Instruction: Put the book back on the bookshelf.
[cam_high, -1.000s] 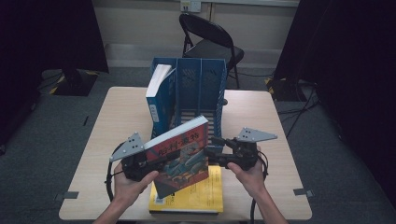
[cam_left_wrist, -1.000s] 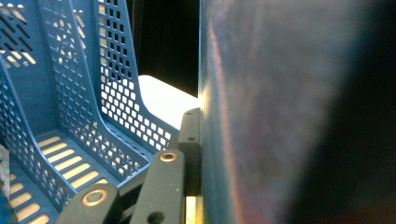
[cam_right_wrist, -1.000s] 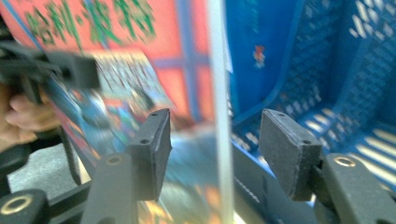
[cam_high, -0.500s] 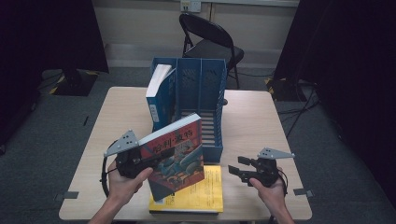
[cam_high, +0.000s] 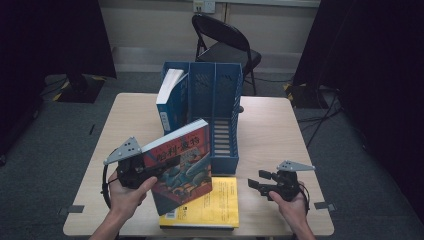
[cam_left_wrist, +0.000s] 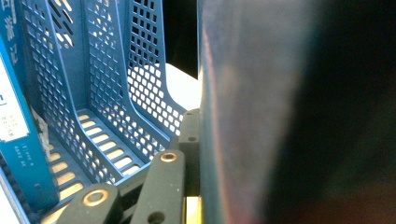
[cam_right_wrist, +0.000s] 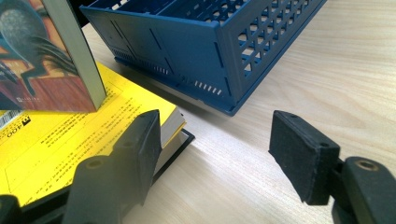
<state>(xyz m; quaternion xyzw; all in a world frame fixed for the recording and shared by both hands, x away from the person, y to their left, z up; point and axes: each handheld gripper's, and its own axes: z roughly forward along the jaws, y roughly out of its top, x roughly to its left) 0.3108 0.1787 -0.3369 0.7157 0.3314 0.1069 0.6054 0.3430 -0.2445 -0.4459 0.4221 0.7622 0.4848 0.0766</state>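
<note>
Books number three: one upright in the blue rack (cam_high: 220, 100), one yellow (cam_high: 215, 205) flat on the desk (cam_high: 270, 125), one red-covered (cam_high: 182, 167) pinched by the left gripper (cam_high: 145, 170). Right gripper (cam_high: 262, 182) rests just beside the yellow book, fingers (cam_right_wrist: 303, 154) having just spread, nothing between them.

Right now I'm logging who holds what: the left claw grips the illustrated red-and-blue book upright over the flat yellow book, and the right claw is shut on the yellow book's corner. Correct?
Not quite. The right claw is open, its pads apart beside the flat yellow book without pressing it, as the right gripper view shows. The left claw does grip the illustrated red-and-blue book upright over it.
</note>
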